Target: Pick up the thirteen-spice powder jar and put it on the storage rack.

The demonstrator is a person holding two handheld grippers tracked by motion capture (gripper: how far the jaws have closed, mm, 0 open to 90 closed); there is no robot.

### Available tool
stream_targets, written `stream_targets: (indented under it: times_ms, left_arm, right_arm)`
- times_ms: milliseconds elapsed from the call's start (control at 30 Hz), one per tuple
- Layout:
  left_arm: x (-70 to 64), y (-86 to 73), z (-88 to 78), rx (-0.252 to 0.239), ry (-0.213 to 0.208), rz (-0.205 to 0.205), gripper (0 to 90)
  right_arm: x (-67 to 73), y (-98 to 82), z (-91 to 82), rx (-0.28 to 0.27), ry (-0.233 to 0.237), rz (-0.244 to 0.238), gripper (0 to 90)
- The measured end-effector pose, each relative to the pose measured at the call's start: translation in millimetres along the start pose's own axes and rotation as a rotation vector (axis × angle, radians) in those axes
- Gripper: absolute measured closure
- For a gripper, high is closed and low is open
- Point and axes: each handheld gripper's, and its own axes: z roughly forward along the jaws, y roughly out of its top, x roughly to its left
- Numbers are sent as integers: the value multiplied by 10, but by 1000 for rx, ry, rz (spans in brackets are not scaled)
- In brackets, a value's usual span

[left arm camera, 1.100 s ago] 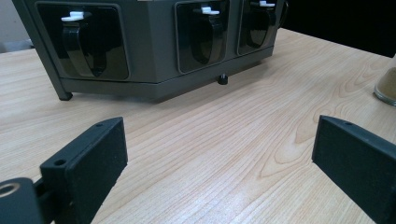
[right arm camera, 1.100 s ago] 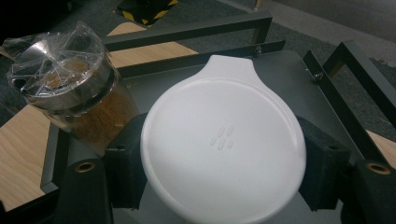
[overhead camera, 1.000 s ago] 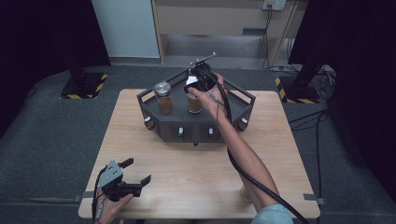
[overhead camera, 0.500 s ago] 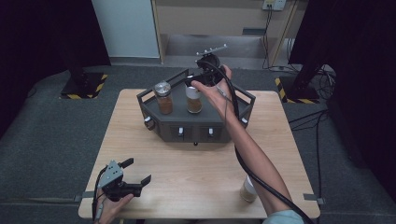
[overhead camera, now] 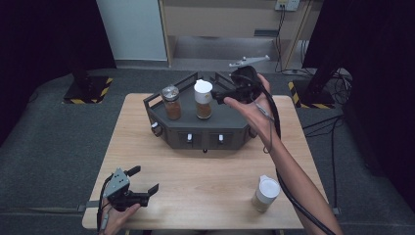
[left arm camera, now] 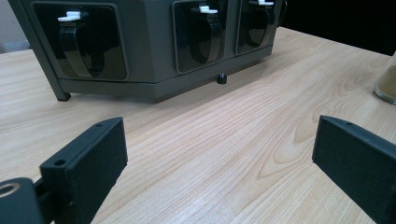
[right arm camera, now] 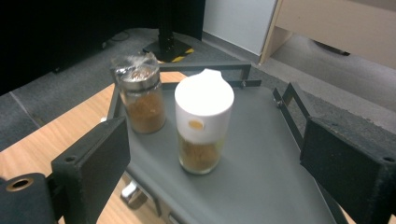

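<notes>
white-cap jar: sitting upright on the dark rack, upper middle of the high view, just right of the steel-lid jar. Looks placed, nothing pinching it.
right gripper: jaws have just been opening and now stand wide with only air between them; in the right gripper view the white-cap jar sits beyond the jaws, not between the pads.
left gripper: released, parked low at the lower left of the high view over the tabletop, holding nothing.
spare jar: lower right on the tabletop, probably your next pick.
how to do it well: pull your right gripper straight back and up so a jaw doesn't clip the white cap or tip the jar into its neighbour. Clear the rack's rail before you swing down.
</notes>
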Motion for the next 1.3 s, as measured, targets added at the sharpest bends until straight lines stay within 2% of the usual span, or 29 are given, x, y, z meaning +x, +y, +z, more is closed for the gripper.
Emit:
stream_targets:
  times_ms: [167, 567, 733, 900, 1300]
  left_arm:
    - [-3, 1, 1, 1, 2, -1, 22]
    - [7, -8, -6, -4, 3, -11, 20]
    - [7, -10, -6, -6, 3, -14, 19]
    - [9, -13, -6, -7, 4, -19, 19]
    - [13, -18, -7, -9, 3, -22, 19]
  right_arm:
    - [-39, -218, -203, -21, 13, -8, 76]
    - [-107, -683, -576, -54, 19, 8, 62]
    - [-126, -886, -756, -62, 0, 10, 58]
    - [-169, -1095, -913, -69, -18, 35, 55]
    - [-232, -1653, -1213, -95, -103, 79, 41]
